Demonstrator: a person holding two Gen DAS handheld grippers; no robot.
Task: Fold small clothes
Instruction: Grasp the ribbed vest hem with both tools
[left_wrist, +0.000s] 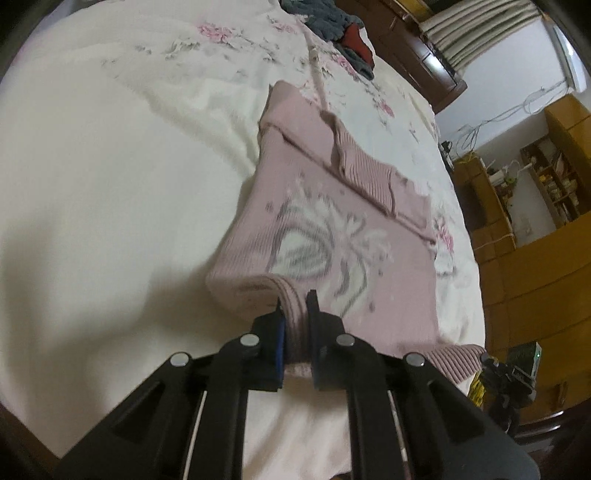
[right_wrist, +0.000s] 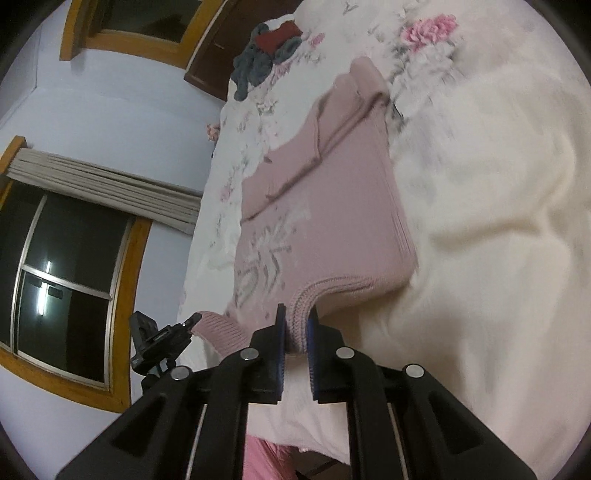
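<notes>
A small pink knitted sweater (left_wrist: 332, 236) with a white and grey pattern lies on a cream floral bedspread (left_wrist: 110, 184), its sleeves folded across the body. My left gripper (left_wrist: 295, 302) is shut on the ribbed edge of the sweater at its near end. In the right wrist view the same pink sweater (right_wrist: 332, 206) stretches away from me, and my right gripper (right_wrist: 296, 314) is shut on its ribbed neckline edge. A ribbed cuff (right_wrist: 218, 330) sticks out at the lower left there.
A pile of dark grey and red clothes (left_wrist: 340, 29) sits at the far end of the bed. Wooden shelves and cabinets (left_wrist: 535, 206) stand beyond the bed's right side. A small camera on a tripod (right_wrist: 159, 339) stands beside the bed, near a window (right_wrist: 62, 288).
</notes>
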